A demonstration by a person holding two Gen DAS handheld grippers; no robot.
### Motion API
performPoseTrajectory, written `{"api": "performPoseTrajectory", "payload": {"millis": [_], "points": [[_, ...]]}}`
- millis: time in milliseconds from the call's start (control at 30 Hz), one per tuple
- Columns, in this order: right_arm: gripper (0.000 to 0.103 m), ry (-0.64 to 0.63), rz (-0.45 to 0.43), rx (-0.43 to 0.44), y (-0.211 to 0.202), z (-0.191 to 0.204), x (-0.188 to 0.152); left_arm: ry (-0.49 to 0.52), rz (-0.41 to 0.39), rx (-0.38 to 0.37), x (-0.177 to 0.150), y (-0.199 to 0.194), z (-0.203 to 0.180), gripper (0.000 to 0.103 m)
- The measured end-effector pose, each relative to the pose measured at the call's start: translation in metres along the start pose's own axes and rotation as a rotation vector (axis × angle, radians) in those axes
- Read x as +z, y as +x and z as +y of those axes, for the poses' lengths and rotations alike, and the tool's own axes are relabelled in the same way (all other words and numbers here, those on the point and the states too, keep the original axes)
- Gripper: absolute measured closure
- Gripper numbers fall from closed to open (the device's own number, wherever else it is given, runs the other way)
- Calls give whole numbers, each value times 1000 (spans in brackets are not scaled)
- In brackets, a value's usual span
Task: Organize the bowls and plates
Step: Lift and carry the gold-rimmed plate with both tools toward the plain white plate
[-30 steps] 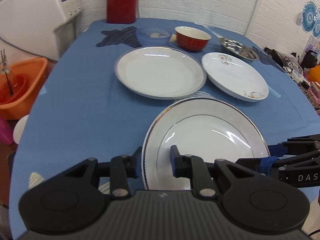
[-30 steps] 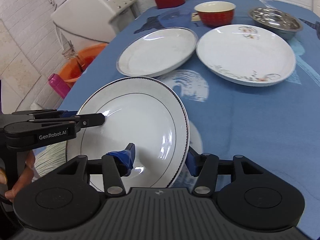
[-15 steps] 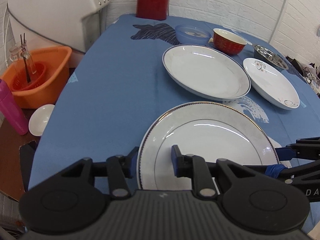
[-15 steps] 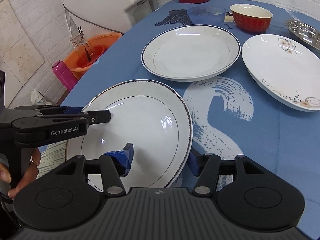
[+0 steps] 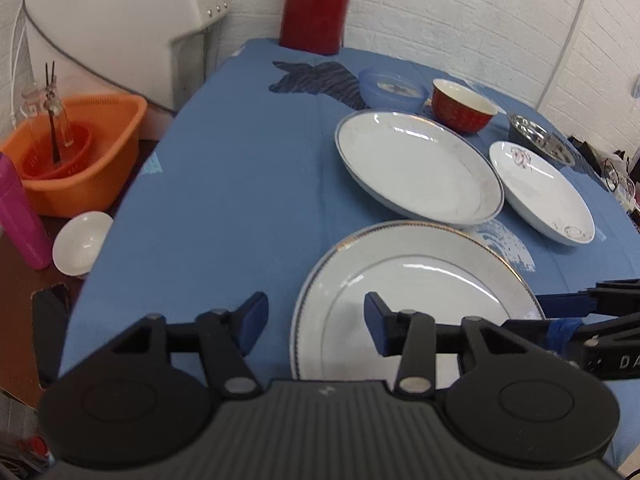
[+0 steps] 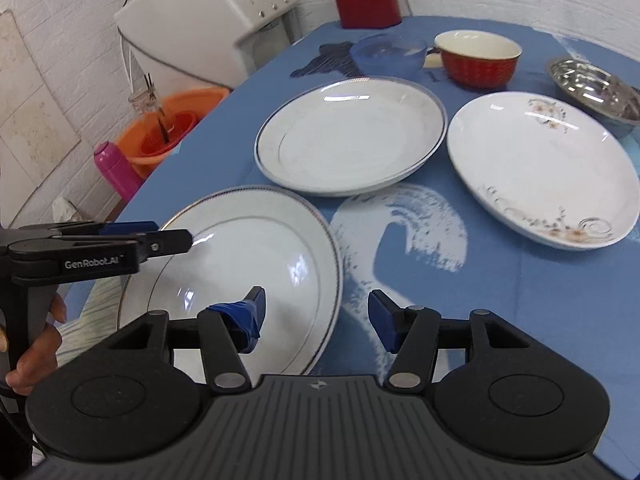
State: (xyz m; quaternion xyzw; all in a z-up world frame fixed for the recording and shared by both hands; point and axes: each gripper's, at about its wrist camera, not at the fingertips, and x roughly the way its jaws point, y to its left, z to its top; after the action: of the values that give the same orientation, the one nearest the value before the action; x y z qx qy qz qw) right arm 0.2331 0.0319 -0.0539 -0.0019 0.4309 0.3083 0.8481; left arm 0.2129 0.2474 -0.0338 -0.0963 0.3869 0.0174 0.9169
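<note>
Both the left gripper (image 5: pixel 316 318) and right gripper (image 6: pixel 316 314) are spread wide, each straddling an edge of the near plate (image 5: pixel 416 300) without gripping. Bare tablecloth (image 5: pixel 224 200) lies open on its left; the rimmed plate (image 5: pixel 416 168) sits just beyond.

**Readable text**

"GenRobot.AI" in white on the black side of the left gripper (image 6: pixel 158 236), left middle of the right wrist view. White letters "DA", cut off at the frame edge, on the right gripper (image 5: pixel 560 314), lower right of the left wrist view. Nothing else legible.
</note>
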Motion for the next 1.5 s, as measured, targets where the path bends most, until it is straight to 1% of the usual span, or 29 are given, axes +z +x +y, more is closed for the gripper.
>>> {"api": "performPoseTrajectory", "payload": {"millis": [67, 133, 200, 267, 333, 400, 500, 600, 667, 700, 767, 800, 900, 967, 1000, 1067, 1133, 1167, 1233, 1300, 1333, 1400, 1500], "points": [[61, -8, -31, -14, -7, -6, 13, -5, -16, 5, 12, -3, 7, 58], [60, -20, -82, -40, -12, -12, 34, 3, -18, -7, 28, 0, 11, 58], [59, -56, -122, -103, -8, -16, 62, 21, -23, -27, 47, 7, 9, 57], [58, -111, -130, -154, 6, -20, 90, 45, -22, -46, 67, 21, 4, 57], [58, -158, -109, -194, 28, -26, 117, 58, 5, -60, 85, 39, -1, 57], [58, -181, -57, -188, 53, -34, 136, 62, 32, -79, 99, 55, -4, 57], [57, -137, 27, -174, 86, -51, 150, 41, 90, -87, 110, 77, -3, 57], [57, -132, 85, -189, 108, -57, 152, 42, 102, -70, 113, 87, 0, 57], [57, -120, 120, -153, 118, -54, 150, 46, 103, -74, 112, 90, 4, 56], [53, -105, 135, -131, 121, -52, 149, 47, 107, -74, 113, 92, 5, 56], [52, -96, 122, -165, 124, -44, 147, 52, 112, -70, 113, 95, 7, 56], [51, -97, 119, -162, 124, -41, 146, 56, 112, -70, 113, 96, 8, 56], [49, -29, 117, -90, 124, -38, 148, 53, 114, -68, 111, 99, 11, 55], [49, -28, 119, -60, 124, -35, 149, 53, 121, -66, 109, 101, 13, 55], [51, -26, 115, -63, 123, -35, 148, 50, 124, -62, 109, 103, 15, 55], [50, -16, 117, -80, 122, -35, 143, 38, 125, -58, 108, 105, 19, 55], [48, -37, 107, -79, 118, -30, 136, 27, 124, -61, 108, 106, 21, 55], [48, -54, 101, -93, 117, -27, 132, 26, 121, -64, 108, 107, 21, 55], [46, -79, 73, -104, 115, -24, 123, 35, 112, -61, 107, 109, 18, 55], [45, -134, 51, -108, 114, -20, 116, 49, 104, -69, 107, 111, 13, 55], [43, -139, 41, -113, 114, -20, 115, 57, 101, -73, 106, 111, 10, 55], [42, -104, 28, -134, 111, -23, 112, 77, 94, -62, 104, 111, 5, 55], [41, -120, 27, -120, 110, -23, 110, 90, 81, -47, 102, 112, 3, 55]]}}
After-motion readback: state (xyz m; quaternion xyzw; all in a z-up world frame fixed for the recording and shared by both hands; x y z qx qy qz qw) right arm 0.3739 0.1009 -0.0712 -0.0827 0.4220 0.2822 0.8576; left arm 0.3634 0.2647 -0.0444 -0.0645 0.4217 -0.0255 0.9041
